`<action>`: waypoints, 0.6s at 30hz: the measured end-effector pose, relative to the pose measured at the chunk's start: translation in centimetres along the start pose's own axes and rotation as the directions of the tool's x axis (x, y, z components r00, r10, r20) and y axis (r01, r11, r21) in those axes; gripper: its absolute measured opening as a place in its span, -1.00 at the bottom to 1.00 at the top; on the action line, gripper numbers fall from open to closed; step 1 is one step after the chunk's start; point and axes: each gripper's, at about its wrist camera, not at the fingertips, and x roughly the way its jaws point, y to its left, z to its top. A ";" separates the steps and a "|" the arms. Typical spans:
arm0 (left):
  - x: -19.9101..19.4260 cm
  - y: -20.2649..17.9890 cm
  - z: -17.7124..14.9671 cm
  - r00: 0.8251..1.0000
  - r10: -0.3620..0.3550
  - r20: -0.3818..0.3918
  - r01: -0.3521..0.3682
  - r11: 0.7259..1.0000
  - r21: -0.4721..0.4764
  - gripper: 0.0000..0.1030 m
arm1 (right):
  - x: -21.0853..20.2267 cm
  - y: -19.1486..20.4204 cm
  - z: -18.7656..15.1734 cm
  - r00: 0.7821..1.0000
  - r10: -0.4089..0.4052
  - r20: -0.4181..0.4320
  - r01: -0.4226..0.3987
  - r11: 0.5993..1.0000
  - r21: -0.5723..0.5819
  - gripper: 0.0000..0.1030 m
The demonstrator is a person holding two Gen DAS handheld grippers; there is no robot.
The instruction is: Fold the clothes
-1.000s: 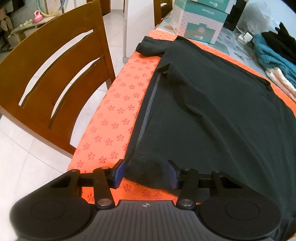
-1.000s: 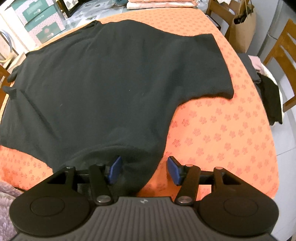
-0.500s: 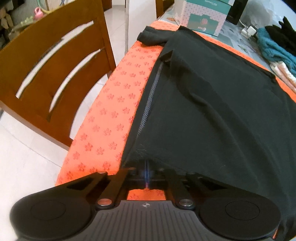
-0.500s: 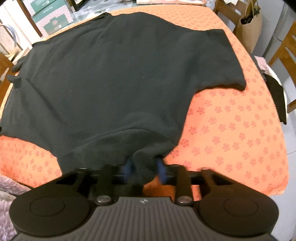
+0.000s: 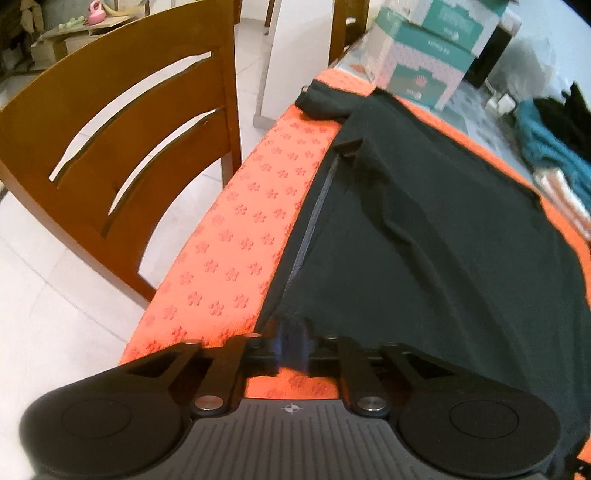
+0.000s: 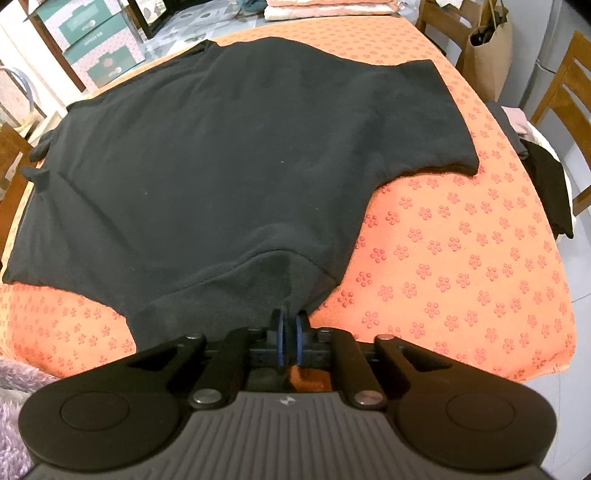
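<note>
A black T-shirt (image 6: pixel 236 147) lies spread on an orange flower-print cloth (image 6: pixel 461 258) over the table. My right gripper (image 6: pixel 290 328) is shut on the shirt's near edge by the collar area, lifting it slightly. In the left wrist view the same black T-shirt (image 5: pixel 424 229) stretches away, with a stitched hem (image 5: pixel 314 214) along its left side. My left gripper (image 5: pixel 290 339) is shut on the shirt's near hem corner, blurred by motion.
A wooden chair (image 5: pixel 122 147) stands left of the table. Boxes (image 5: pixel 428 55) and a teal and dark clothes pile (image 5: pixel 554 140) sit at the far end. Folded pink clothes (image 6: pixel 328 7), a paper bag (image 6: pixel 487 55) and clothes on a chair (image 6: pixel 543 173) lie right.
Both grippers went from open to shut on the near edge of the shirt. The edge is now pulled up and taut, and both views have risen a little.
</note>
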 end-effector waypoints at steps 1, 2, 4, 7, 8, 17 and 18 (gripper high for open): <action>0.1 0.0 0.1 1.000 -0.003 0.005 0.003 1.000 0.006 -0.27 | 0.0 0.0 0.0 1.000 0.001 -0.001 -0.001 1.000 -0.002 -0.79; 0.3 0.0 0.2 1.000 -0.006 0.008 0.006 1.000 0.018 -0.27 | 0.0 0.1 0.0 1.000 0.001 -0.002 -0.001 1.000 -0.004 -0.77; 0.9 -0.2 0.6 1.000 -0.002 0.002 0.002 0.999 0.042 -0.27 | 0.0 0.1 0.0 1.000 0.001 -0.004 -0.001 1.000 -0.008 -0.75; 2.2 -0.4 0.9 1.000 0.003 -0.019 -0.001 0.997 0.073 -0.28 | -0.1 0.2 0.0 1.000 -0.003 -0.006 0.003 1.000 -0.012 -0.73; 2.6 -0.5 1.0 1.000 0.003 -0.025 -0.001 0.997 0.083 -0.28 | -0.1 0.2 0.0 1.000 -0.005 -0.006 0.005 1.000 -0.014 -0.70; 3.2 -1.8 0.8 0.999 0.037 0.038 -0.043 0.985 0.168 -0.77 | -0.2 1.3 0.6 1.000 -0.029 0.011 0.030 0.996 -0.085 -0.34; 3.0 -1.9 0.7 0.998 0.039 0.053 -0.048 0.983 0.178 -0.81 | 0.0 1.5 0.7 0.999 -0.031 0.010 0.031 0.995 -0.096 -0.35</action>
